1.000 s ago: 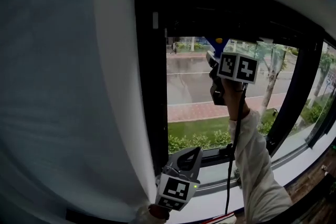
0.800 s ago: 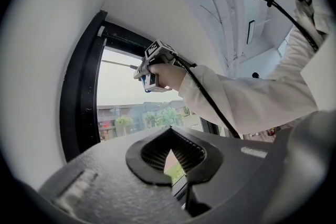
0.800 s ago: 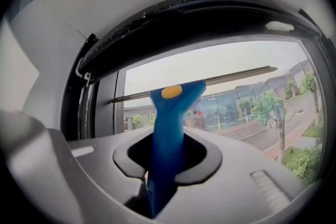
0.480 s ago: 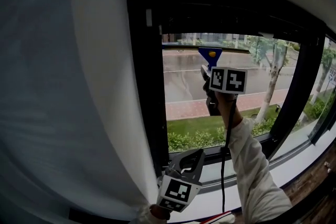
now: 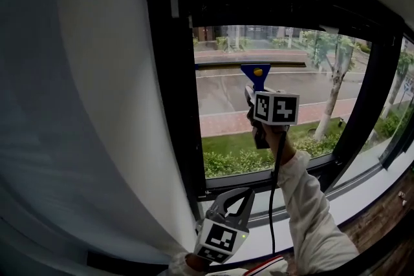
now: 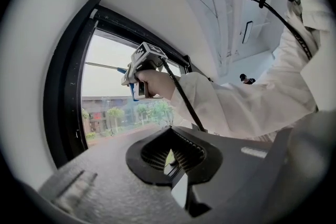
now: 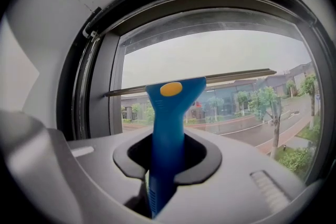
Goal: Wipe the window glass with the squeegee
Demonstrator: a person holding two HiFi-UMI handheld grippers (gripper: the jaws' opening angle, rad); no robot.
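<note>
Right gripper [image 7: 167, 159] is squeezed tight on the blue squeegee [image 7: 168, 113], with the blade flat on the window glass [image 7: 226, 52] high up.

Biggest is the white curtain [image 5: 84, 106] on the left, just beside the black window frame [image 5: 169, 74], so there is no room to swing that way. The glass has lots of bare space under the blade and some to its right. The blade's left end is very near the frame. I think this is a pull down the left strip, near its start. Next it needs a straight pull down, pressed flat, stopping before the bottom frame. Smallest, the left gripper [image 5: 236, 202] waits low by the sill, jaws closed on nothing, well apart from the squeegee.
</note>
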